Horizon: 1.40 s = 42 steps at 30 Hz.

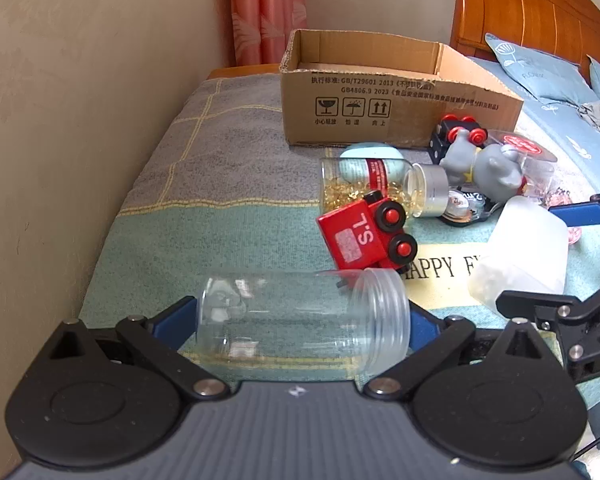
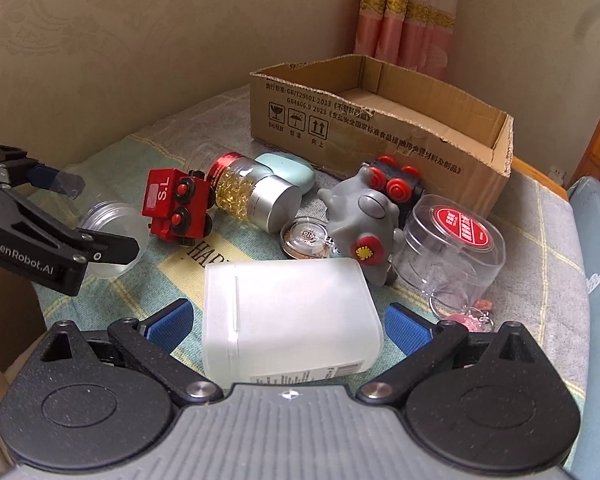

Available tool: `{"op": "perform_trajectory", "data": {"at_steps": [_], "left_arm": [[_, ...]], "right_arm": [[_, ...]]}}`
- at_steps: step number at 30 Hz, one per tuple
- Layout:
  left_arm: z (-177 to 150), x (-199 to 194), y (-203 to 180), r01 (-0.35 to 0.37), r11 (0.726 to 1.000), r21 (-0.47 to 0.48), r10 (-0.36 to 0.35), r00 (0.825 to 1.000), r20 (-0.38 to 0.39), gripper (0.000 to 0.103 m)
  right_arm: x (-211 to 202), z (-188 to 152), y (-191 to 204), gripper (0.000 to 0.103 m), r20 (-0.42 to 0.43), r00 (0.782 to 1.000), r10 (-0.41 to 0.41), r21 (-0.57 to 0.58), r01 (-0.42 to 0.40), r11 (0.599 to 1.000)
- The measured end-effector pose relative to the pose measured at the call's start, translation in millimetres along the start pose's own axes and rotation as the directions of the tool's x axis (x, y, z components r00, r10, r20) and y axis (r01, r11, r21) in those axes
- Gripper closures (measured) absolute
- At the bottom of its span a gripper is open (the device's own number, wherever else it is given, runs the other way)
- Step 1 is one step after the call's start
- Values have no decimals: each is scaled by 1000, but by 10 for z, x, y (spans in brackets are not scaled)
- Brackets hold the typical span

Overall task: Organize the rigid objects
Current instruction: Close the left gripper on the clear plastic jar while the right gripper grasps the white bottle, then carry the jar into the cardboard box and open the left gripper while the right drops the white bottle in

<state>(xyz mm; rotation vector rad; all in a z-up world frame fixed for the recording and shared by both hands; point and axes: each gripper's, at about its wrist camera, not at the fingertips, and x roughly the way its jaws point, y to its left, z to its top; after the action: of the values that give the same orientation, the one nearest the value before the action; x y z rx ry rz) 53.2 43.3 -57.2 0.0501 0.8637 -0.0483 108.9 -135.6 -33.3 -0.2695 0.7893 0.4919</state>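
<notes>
Both wrist cams sit low and close, tilted down across the bed. Left looks from the wall side, right from the opposite side. Shared: cardboard box (image 1: 380, 96) (image 2: 380, 120), red toy train (image 1: 364, 236) (image 2: 176, 204).

Soft, even indoor light; both views sharp at centre, bent at the rim.
No hard shadows are cast; only faint ones are seen under the clutter. Small highlights are noted on the clear jar (image 1: 304, 320) and silver cap (image 2: 274, 204). Strong fisheye curvature and dark vignetted corners are recorded; the cardboard box (image 1: 380, 100) print is slightly softened.
</notes>
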Motion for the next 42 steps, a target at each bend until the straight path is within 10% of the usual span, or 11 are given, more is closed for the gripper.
{"op": "perform_trajectory", "data": {"at_steps": [22,31,42], "left_arm": [[252,-361,36,37,999,26,-39,998,44,12],[1027,-348,-145,67,995,76,-76,988,135,12],[2203,396,-336,83,990,110,-89,995,43,12]], "right_arm": [[-413,145,86,16,-5,1000,2,-52,-2,999],[-495,530,-192,16,38,999,-24,-18,25,1000],[-455,1371,-834,16,112,990,-82,90,72,993]]}}
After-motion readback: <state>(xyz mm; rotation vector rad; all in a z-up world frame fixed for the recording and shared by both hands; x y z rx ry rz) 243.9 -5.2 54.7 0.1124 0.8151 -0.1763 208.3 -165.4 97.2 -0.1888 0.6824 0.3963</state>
